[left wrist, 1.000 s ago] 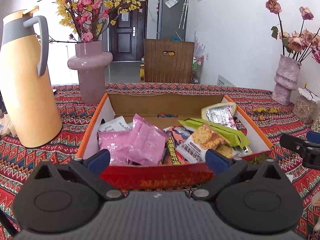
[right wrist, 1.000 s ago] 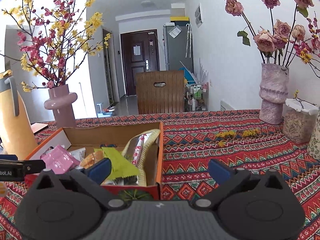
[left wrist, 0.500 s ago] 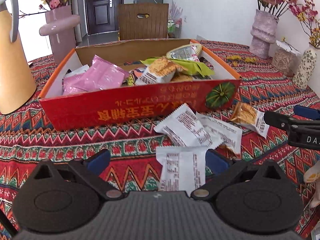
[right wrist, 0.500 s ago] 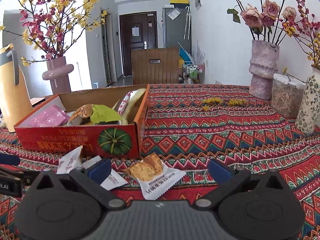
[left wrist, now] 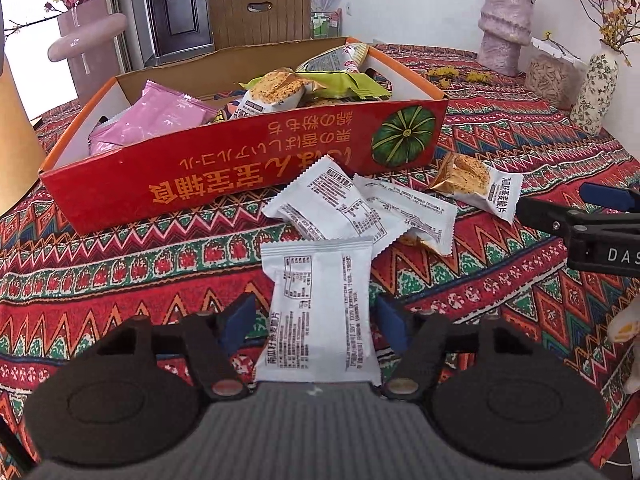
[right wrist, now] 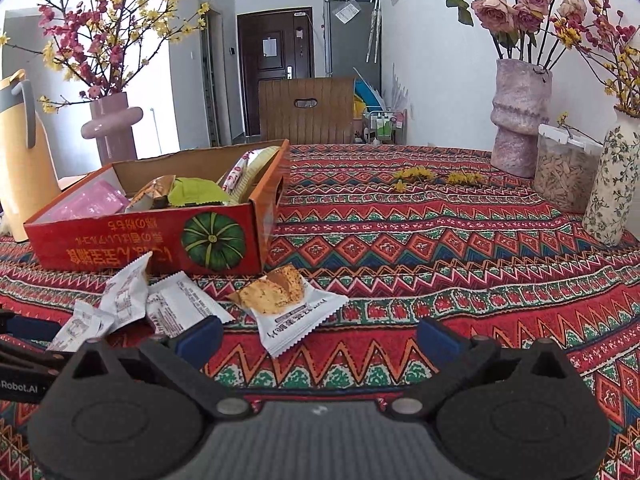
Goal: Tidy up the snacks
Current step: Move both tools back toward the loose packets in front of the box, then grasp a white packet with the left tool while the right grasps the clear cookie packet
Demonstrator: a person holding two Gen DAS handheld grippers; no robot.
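Note:
A red cardboard box (left wrist: 224, 176) (right wrist: 120, 240) holds pink, green and cracker snack packs. Several white snack packets lie on the tablecloth in front of it. My left gripper (left wrist: 316, 316) is open, its fingers either side of the nearest white packet (left wrist: 320, 312) without squeezing it. Two more white packets (left wrist: 360, 208) lie beyond, and a cracker packet (left wrist: 476, 184) to the right. My right gripper (right wrist: 318, 338) is open and empty, low over the cloth just behind the cracker packet (right wrist: 288, 304). It also shows in the left wrist view (left wrist: 580, 216).
An orange thermos (right wrist: 20, 160) and a pink vase (right wrist: 112, 128) stand left of the box. A stone vase (right wrist: 520, 120), a seed jar (right wrist: 564, 168) and a floral vase (right wrist: 612, 184) stand at the right. Yellow petals (right wrist: 436, 176) lie on the patterned cloth.
Both grippers pulled back from the box and dropped toward the table. The left gripper closed in around the nearest white packet and its fingers narrowed. The right gripper came lower toward the cracker packet.

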